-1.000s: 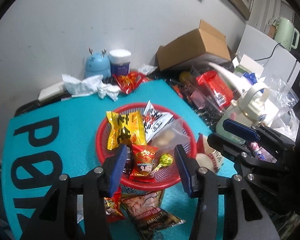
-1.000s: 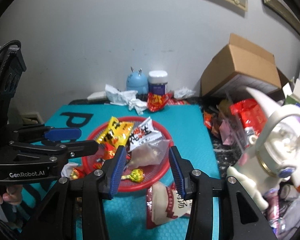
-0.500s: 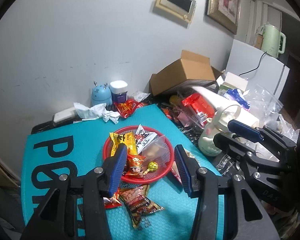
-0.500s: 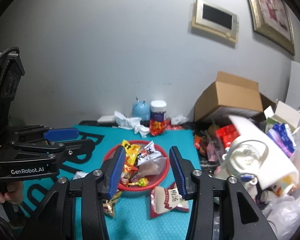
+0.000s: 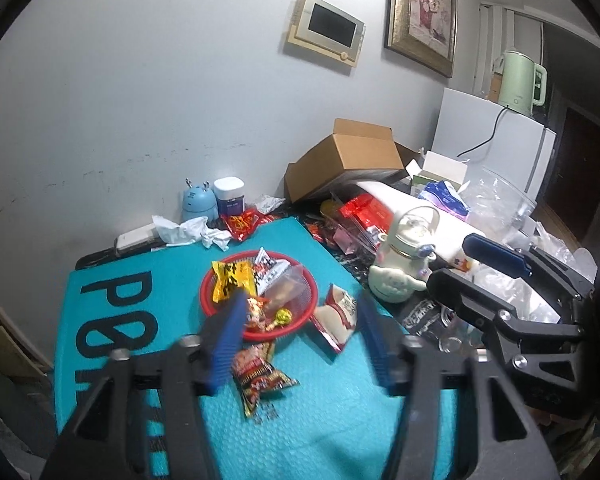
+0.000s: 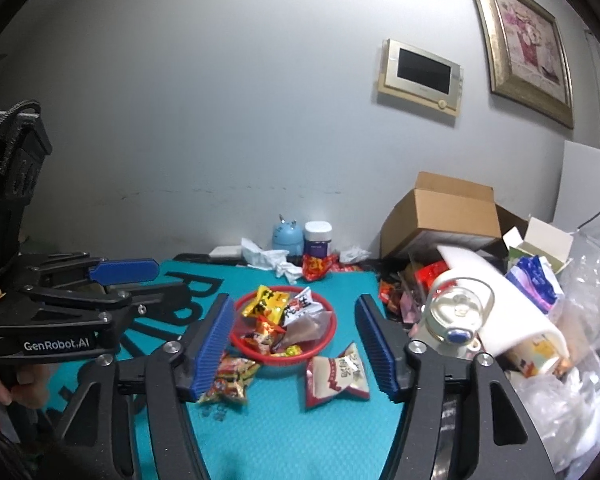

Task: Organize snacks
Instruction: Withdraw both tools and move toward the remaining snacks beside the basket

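Note:
A red mesh basket point(image 5: 205, 300) point(image 6: 284, 361) stands on the teal mat point(image 5: 112, 320) and holds several snack packets, among them a yellow one point(image 5: 234, 282). Outside it lie a white-and-red packet point(image 5: 340, 316) point(image 6: 336, 374) to the right and a dark red packet point(image 5: 260, 376) point(image 6: 228, 376) in front. My left gripper point(image 5: 300, 344) point(image 6: 140, 284) and right gripper point(image 6: 296, 348) point(image 5: 472, 276) hover side by side, back from the basket and above the mat. The jaws of both are opening, with nothing held between them.
Against the back wall stand a blue deer-shaped gadget point(image 5: 198, 202), a white-lidded jar point(image 5: 230, 198), crumpled tissues point(image 5: 196, 230) and a red packet point(image 5: 242, 222). To the right are a cardboard box point(image 5: 352, 160), a white bottle point(image 5: 404, 272) and piled clutter. A hand point(image 6: 4, 380) grips the left handle.
Both grippers have pulled back and risen away from the basket, so it looks smaller and more wall shows. Both pairs of jaws stand wider apart than before.

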Demonstrator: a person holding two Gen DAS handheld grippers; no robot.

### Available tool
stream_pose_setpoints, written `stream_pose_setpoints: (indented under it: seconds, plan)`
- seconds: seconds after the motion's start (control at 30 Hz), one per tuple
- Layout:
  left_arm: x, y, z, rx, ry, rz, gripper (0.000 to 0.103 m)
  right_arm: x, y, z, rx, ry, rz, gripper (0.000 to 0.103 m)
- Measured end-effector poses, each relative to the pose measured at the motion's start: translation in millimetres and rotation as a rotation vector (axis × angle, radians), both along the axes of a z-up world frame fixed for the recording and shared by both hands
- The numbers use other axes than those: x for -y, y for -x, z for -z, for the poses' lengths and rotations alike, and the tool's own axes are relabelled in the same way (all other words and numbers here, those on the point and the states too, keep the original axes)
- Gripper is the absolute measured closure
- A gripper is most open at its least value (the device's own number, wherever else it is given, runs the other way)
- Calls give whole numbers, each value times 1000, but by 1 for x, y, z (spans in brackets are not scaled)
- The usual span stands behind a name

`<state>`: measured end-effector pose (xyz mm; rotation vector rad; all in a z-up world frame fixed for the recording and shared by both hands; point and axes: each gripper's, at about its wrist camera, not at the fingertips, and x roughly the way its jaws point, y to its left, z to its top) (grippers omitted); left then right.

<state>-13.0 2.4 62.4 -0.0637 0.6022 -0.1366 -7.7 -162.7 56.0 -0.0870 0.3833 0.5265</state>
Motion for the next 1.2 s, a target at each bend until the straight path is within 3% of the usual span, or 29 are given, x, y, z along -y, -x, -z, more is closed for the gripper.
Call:
stream_pose_setpoints:
  seconds: [0.07,0.27,0.53,0.9,1.2]
  plan:
    - [1,11,1,21,4,-17,24,2,9,1,-1,-1,-4,34]
    - [5,35,6,25,-6,-40,24,5,29,11,-23,-4,-28,27]
    - [-5,58,26,-20,0,-98,24,-5,43,29,-76,-12,-85,25]
    - [-42,57,64,-116,27,-189,24,-44,22,69,-200,4,-179,25]
    - [-75,33,86,-167,56,-205,24,-77,-10,89,-255,35,-210,25]
